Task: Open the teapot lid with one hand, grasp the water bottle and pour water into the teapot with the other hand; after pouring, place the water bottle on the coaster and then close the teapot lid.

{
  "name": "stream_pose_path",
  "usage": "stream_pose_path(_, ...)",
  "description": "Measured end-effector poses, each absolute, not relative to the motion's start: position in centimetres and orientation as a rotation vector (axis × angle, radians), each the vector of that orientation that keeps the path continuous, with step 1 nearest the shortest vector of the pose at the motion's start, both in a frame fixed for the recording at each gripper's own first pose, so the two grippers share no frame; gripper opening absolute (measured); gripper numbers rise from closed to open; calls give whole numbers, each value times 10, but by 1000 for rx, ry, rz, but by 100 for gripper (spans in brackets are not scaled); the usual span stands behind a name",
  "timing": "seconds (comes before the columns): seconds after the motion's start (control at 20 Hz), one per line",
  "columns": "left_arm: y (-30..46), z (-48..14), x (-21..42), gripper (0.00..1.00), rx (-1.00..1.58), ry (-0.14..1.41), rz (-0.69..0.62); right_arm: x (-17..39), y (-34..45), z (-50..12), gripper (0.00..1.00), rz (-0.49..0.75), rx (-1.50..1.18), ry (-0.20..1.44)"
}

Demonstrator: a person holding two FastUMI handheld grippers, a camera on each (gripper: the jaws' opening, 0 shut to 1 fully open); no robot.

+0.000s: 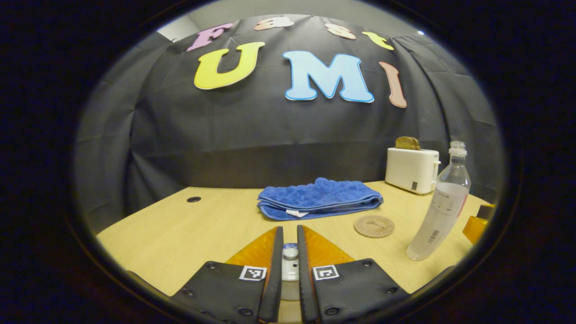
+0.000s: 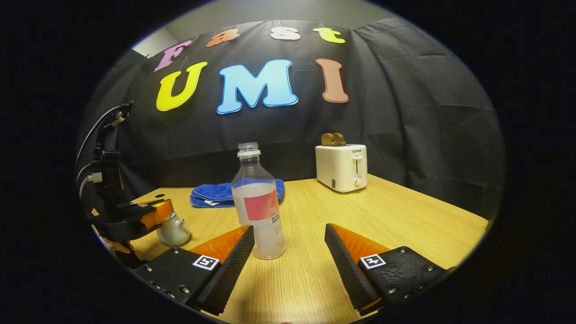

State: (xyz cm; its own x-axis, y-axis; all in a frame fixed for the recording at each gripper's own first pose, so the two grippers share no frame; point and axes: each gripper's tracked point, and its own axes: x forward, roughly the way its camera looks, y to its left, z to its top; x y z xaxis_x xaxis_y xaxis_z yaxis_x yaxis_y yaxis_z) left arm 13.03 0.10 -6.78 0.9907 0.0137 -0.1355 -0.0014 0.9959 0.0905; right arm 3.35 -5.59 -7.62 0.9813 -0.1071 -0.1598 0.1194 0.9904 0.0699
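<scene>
At the left of the wooden table (image 2: 405,211) a person's left gripper (image 1: 290,265) sits low over the small white teapot (image 2: 173,229), its two fingers drawn nearly together around the knob of the teapot lid (image 1: 290,254) — the left gripper view shows the knob in the narrow gap, though whether both fingers actually press on it cannot be told. Behind lies a folded blue towel (image 1: 319,198). Further right a round cork coaster (image 1: 374,226) rests bare on the table, close to the uncapped, partly filled water bottle (image 2: 260,207). The right gripper (image 2: 288,252) holds its fingers spread wide, the bottle standing upright just ahead, near one finger — not gripped. Far right at the back, a white toaster (image 2: 342,167) holds bread.
</scene>
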Motion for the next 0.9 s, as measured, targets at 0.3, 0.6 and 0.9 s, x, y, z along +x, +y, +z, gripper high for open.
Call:
stream_pose_path(0.3, 0, -67, 131, 15, 153, 132, 17, 34, -56, -78, 98, -110, 93, 158)
stream_pose_path(0.6, -1, -61, 131, 9, 132, 109, 0, 34, -54, -76, 98, -103, 95, 154)
stream_pose_path(0.9, 0, -42, 128, 8, 98, 49, -16, 36, -51, -80, 98, -95, 94, 162)
